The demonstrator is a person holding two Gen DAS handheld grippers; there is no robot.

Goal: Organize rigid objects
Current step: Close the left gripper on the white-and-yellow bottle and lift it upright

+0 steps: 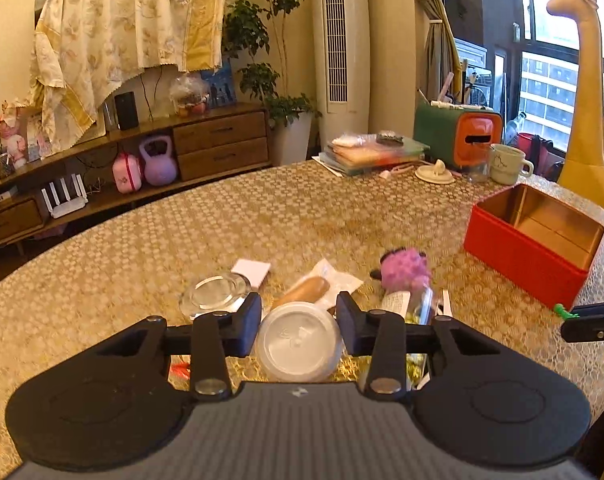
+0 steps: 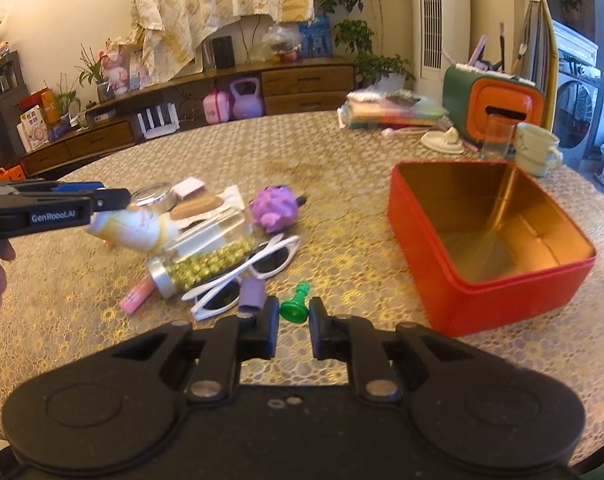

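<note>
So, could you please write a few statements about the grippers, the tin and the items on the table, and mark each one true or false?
1. The left gripper grips a white bottle. True.
2. The red tin is full of items. False: its gold inside shows nothing in it.
3. The green chess pawn stands on the table just ahead of the right gripper. True.
4. The right gripper is shut on the pawn. False: its jaws are apart and hold nothing.
5. The white sunglasses lie inside the tin. False: they lie on the table, left of the tin.
</note>
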